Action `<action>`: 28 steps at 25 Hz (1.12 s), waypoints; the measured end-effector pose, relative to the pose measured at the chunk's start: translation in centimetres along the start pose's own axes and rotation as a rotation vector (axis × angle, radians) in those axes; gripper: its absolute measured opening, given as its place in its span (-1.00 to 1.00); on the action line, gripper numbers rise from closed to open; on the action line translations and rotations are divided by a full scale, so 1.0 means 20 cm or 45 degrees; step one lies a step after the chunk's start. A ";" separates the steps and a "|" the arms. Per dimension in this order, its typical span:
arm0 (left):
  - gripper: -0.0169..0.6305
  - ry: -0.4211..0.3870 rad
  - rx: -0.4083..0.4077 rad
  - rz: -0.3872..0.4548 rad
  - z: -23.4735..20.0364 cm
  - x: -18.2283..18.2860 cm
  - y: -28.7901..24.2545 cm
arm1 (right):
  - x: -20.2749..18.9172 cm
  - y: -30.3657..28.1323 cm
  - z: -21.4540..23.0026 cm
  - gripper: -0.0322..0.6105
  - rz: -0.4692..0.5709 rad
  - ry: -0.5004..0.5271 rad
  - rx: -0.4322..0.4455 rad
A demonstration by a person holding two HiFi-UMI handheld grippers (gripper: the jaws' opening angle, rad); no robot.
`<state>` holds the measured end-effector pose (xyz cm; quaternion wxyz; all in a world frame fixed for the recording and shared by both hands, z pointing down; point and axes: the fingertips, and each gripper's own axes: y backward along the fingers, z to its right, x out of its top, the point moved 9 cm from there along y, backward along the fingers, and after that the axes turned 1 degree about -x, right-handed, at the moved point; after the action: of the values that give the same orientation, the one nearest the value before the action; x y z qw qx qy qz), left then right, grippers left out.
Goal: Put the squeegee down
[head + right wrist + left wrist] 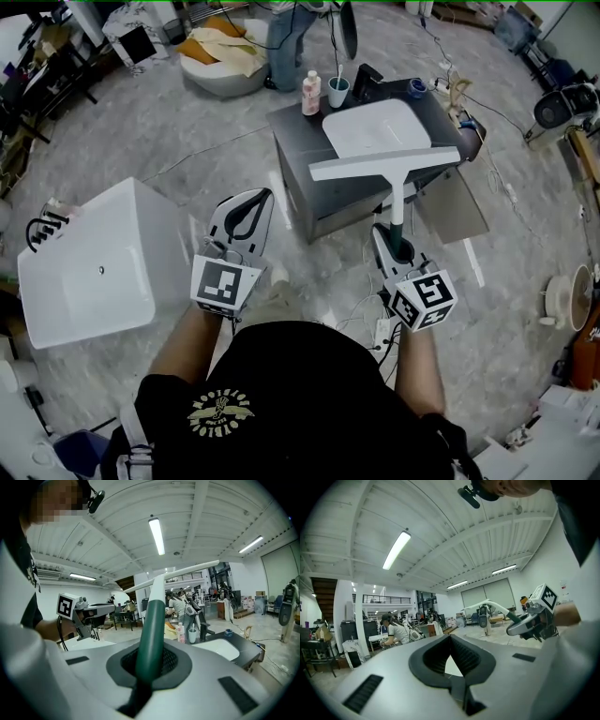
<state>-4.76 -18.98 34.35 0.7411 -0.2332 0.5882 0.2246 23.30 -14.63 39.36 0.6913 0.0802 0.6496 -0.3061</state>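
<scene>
The squeegee has a long white blade head (384, 164), a white shaft and a dark green handle (397, 234). My right gripper (392, 242) is shut on that green handle (151, 639), and the squeegee stands out ahead of it, its head (173, 573) hanging in the air before the sink cabinet. Beside it on the left, my left gripper (253, 204) is held level with its jaw tips together and nothing between them (450, 644). The left gripper view shows the squeegee (487, 604) and the right gripper (529, 620) off to its right.
A dark grey cabinet (300, 178) with a white sink basin (370, 127) stands ahead, with a pink bottle (311, 92) and a cup (338, 91) on its far edge. A white bathtub (94, 262) sits at the left. Cables lie on the floor. A person (286, 47) stands beyond the cabinet.
</scene>
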 end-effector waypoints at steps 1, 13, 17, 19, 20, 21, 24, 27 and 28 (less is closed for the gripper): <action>-0.88 0.000 0.000 0.001 -0.03 0.00 -0.02 | 0.01 -0.03 0.01 -0.81 -0.002 -0.003 0.003; -0.88 0.012 -0.015 -0.005 -0.36 -0.04 -0.26 | 0.15 -0.41 0.08 -0.81 -0.029 -0.034 0.016; -0.88 0.015 -0.019 0.015 -0.47 -0.05 -0.32 | 0.21 -0.52 0.09 -0.81 -0.023 -0.031 0.010; -0.88 0.003 -0.021 0.024 -0.53 -0.05 -0.35 | 0.24 -0.58 0.10 -0.81 -0.017 -0.028 0.001; -0.88 0.001 -0.022 0.029 -0.56 -0.05 -0.36 | 0.26 -0.60 0.09 -0.81 -0.014 -0.026 -0.003; -0.88 0.001 -0.023 0.033 -0.59 -0.06 -0.37 | 0.27 -0.63 0.09 -0.81 -0.012 -0.025 -0.007; -0.88 0.003 -0.031 0.043 -0.69 -0.06 -0.40 | 0.31 -0.73 0.08 -0.81 -0.010 -0.023 -0.012; -0.88 0.005 -0.052 0.050 -0.77 -0.08 -0.43 | 0.33 -0.81 0.07 -0.81 -0.011 -0.033 -0.020; -0.88 0.004 -0.056 0.053 -0.78 -0.09 -0.44 | 0.33 -0.84 0.07 -0.81 -0.012 -0.036 -0.022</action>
<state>-11.77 -35.64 33.78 0.7300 -0.2378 0.5889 0.2525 15.44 -30.84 38.11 0.6996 0.0670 0.6428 -0.3048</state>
